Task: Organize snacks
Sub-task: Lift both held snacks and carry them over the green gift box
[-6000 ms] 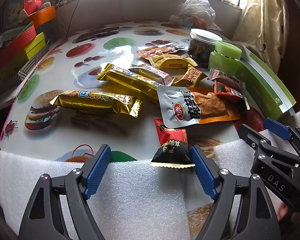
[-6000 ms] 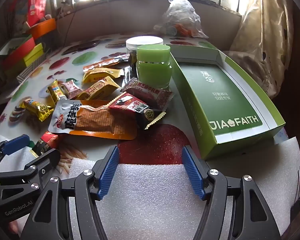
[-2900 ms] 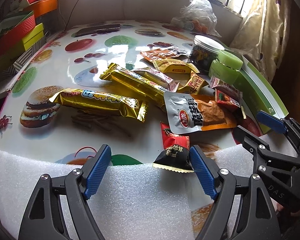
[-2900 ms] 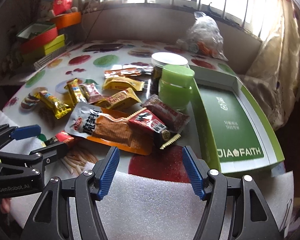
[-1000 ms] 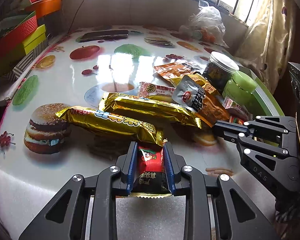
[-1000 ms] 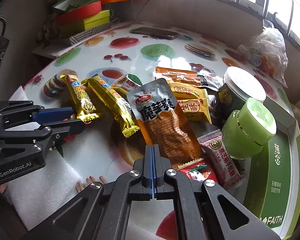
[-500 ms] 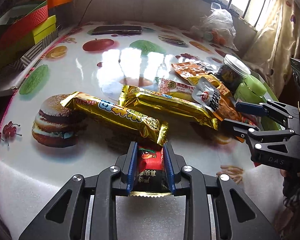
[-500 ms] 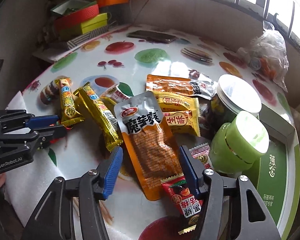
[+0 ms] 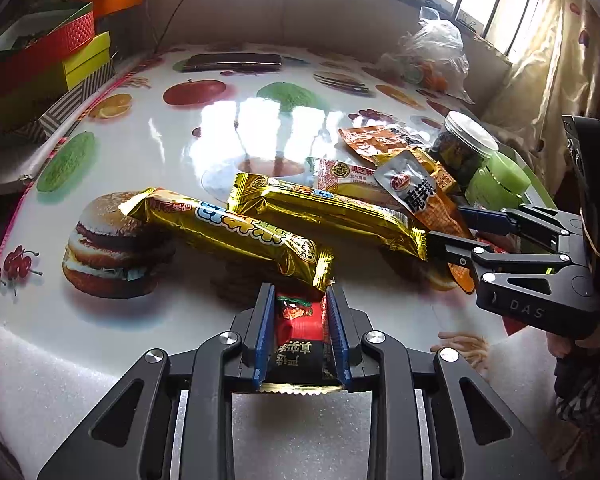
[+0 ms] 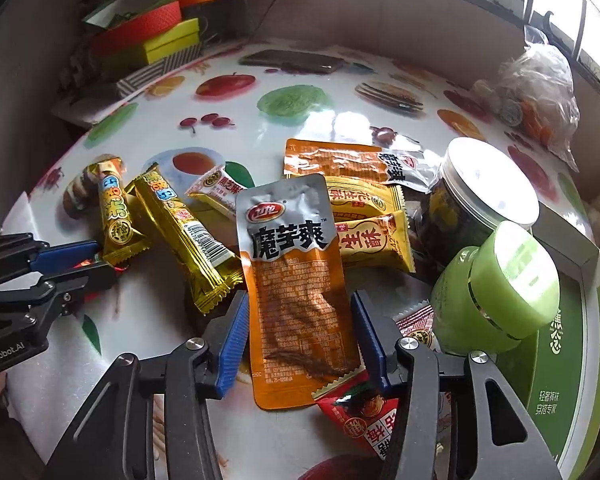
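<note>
My left gripper (image 9: 300,336) is shut on a small red and black snack packet (image 9: 298,334), just in front of a long gold bar (image 9: 228,234). A second gold bar (image 9: 324,212) lies behind it. My right gripper (image 10: 302,340) is open, its fingers on either side of an orange and silver pouch (image 10: 296,280) that lies on the table. The pouch also shows in the left wrist view (image 9: 420,196), with the right gripper (image 9: 456,232) over it. The left gripper (image 10: 84,260) shows at the left of the right wrist view.
Yellow packets (image 10: 372,236), an orange packet (image 10: 340,164), a red packet (image 10: 364,416), a dark jar with a white lid (image 10: 472,208) and a green jar (image 10: 496,292) crowd the right. A green box (image 10: 568,360) lies at far right. Stacked boxes (image 9: 40,64) stand at back left.
My right gripper has opened from shut and now straddles the orange and silver pouch. My left gripper stays shut on the red packet and has shifted slightly left.
</note>
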